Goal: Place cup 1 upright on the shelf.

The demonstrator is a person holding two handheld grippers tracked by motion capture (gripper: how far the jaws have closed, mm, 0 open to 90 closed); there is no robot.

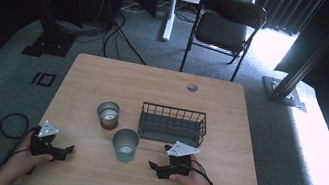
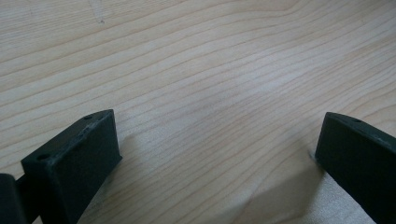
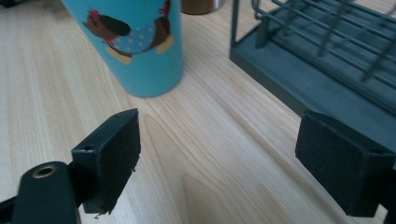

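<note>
The blue cup (image 1: pixel 125 144) is set near the tabletop's (image 1: pixel 104 75) front edge, bare wood around it. Left gripper (image 1: pixel 57 151) and right gripper (image 1: pixel 158 167) jaws are held apart, empty.

A lab: black rig frames (image 1: pixel 303 70), floor cables (image 1: pixel 116 34), folding chair (image 1: pixel 224 26).

Teal cup (image 1: pixel 125 144) beside wire basket (image 1: pixel 173 123); narrow gap.
</note>
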